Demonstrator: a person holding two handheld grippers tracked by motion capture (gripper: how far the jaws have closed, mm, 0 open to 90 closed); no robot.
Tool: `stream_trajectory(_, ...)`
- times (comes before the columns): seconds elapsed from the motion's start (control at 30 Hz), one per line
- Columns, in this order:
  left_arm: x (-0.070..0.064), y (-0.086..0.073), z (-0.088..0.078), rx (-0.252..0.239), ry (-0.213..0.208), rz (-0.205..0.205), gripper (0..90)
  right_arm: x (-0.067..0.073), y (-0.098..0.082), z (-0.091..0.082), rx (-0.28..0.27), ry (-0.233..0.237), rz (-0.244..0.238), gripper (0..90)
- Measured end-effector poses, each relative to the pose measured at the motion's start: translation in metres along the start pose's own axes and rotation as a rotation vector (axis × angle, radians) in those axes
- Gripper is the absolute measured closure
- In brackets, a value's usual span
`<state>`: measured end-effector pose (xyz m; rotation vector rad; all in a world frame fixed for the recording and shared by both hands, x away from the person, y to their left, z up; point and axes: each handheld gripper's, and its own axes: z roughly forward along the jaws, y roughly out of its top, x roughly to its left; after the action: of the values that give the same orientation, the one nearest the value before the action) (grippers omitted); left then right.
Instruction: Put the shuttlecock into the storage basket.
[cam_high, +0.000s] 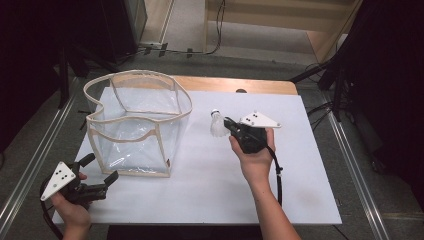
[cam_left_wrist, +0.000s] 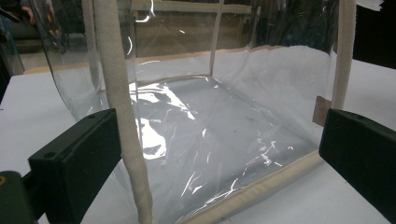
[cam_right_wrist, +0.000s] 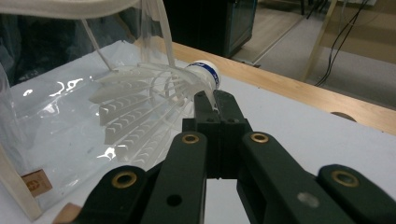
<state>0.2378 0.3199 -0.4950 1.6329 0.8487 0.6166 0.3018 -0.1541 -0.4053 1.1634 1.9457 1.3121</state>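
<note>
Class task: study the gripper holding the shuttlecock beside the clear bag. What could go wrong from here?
1. The right gripper pinches the shuttlecock only by a thin edge of its skirt near the cork, so it may slip out or the skirt may bend.
2. The clear bag is soft and its rim sags unevenly; the shuttlecock could catch on the rim.
3. The left gripper stands open near the bag without gripping it, so a knock might shift the bag.

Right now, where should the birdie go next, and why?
Probably carry it left over the clear bag before letting go. The right gripper pinches the shuttlecock off the table, beside the bag's open top, while the left gripper waits open at the bag's near corner.
</note>
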Motion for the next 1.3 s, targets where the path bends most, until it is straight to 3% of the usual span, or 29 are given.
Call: stream_trajectory(1.3,0.001,0.000,0.000,-0.008,-0.003,-0.007,0.0,0.019,0.055,0.008,-0.068,0.052,-0.058,87.6)
